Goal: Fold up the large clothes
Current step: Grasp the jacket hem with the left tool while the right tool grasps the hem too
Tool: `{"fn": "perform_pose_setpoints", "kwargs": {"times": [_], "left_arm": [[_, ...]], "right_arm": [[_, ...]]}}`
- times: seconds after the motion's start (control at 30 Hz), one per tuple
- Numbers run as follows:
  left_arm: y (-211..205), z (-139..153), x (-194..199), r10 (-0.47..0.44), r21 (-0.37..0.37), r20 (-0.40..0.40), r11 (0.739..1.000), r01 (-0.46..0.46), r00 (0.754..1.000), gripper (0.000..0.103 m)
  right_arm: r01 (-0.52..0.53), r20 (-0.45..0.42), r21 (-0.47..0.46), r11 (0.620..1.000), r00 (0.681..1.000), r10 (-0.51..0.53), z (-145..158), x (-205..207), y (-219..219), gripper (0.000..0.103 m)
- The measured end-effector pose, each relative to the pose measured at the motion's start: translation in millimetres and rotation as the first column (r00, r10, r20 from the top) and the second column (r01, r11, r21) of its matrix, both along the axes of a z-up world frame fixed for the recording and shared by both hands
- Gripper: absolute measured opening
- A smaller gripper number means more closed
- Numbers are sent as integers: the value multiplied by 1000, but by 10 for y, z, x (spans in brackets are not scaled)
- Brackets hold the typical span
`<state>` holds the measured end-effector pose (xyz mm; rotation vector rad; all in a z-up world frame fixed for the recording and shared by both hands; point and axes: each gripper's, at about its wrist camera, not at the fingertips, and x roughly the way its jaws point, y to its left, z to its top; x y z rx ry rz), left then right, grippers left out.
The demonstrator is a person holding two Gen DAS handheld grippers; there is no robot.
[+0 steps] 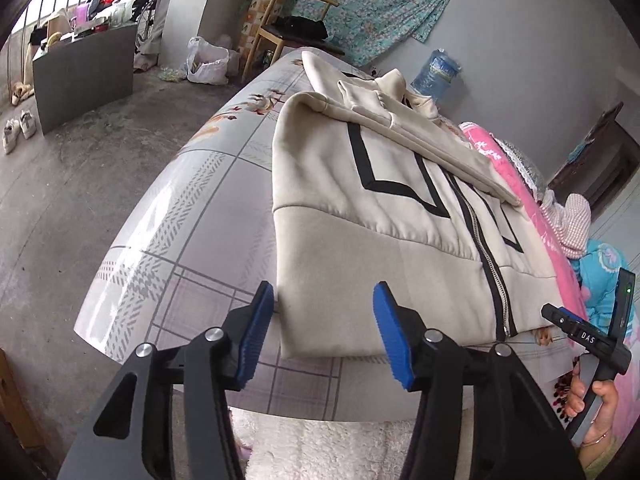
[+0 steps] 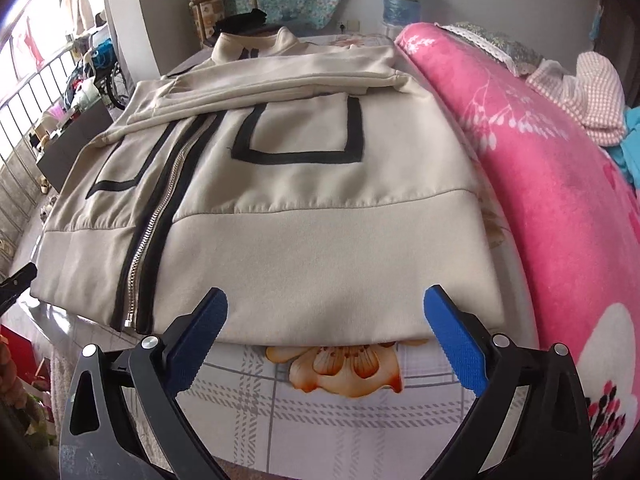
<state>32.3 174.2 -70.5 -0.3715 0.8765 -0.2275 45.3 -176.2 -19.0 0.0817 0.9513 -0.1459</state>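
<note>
2 sleeves already lie folded across the chest of the cream jacket [image 1: 400, 216], which rests flat on the bed [image 1: 192, 216]. Left wrist view: the left gripper [image 1: 324, 332] has fingers apart, straddling the hem corner, gripping nothing.

Right wrist view: the right gripper [image 2: 326, 338] is likewise spread at the hem. Judged remaining: fold the hem toward the collar [image 2: 256, 46].

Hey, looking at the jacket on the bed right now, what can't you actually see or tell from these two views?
- Jacket back: both views, it lies face up.
- Sleeve ends: folded across the chest, cuffs unclear.
- Bed under the jacket: covered.
- Left tool and right tool: whether the open pads touch the hem, unclear.
</note>
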Motion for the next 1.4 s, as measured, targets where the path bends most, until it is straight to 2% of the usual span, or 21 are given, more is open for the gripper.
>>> {"fn": "perform_pose_setpoints", "kwargs": {"times": [0.03,0.23,0.43,0.6,0.7,0.83,0.9,0.97,1.03,1.1,1.23,1.27,1.33,1.4], "left_arm": [[32,-10,0,1,-15,-2,1000,-1,1000,44],[109,-32,137,-5,-84,-2,996,5,1000,42],[168,-62,283,-12,-154,8,988,13,1000,42],[192,-66,316,-40,-187,9,982,41,999,41],[209,-84,277,-68,-227,-8,972,64,998,39],[193,-83,180,-88,-234,-24,969,80,996,38],[181,-74,143,-87,-225,-30,971,78,996,38],[145,-53,122,-82,-197,-37,978,73,996,38],[87,-26,127,-75,-150,-44,986,67,996,38],[15,4,124,-64,-98,-52,993,59,997,38],[-68,16,120,-34,-29,-60,999,32,998,36],[-84,19,118,-19,-9,-65,1000,18,998,34],[-106,22,123,17,35,-76,999,-14,997,22],[-125,18,127,41,81,-83,996,-35,996,14]], "right_arm": [[4,13,13,1000,1000,-4,41,-46,-36,95],[53,63,78,996,996,-58,238,-302,-280,95],[128,42,143,982,990,-135,231,-463,-525,94],[172,49,199,965,982,-185,226,-514,-712,86],[172,46,250,953,981,-189,181,-460,-802,80],[177,39,278,944,980,-195,94,-314,-932,71],[180,45,241,954,979,-197,93,-239,-965,65],[183,39,193,964,980,-194,95,-163,-965,54],[164,49,193,967,983,-176,90,-131,-943,48],[139,46,191,972,988,-150,59,-111,-895,36],[125,50,162,979,990,-135,-28,-144,-828,30],[127,55,157,979,989,-138,-33,-150,-835,20],[124,61,185,975,989,-137,-49,-165,-875,11],[113,73,221,969,989,-132,-37,-181,-922,8]]}}
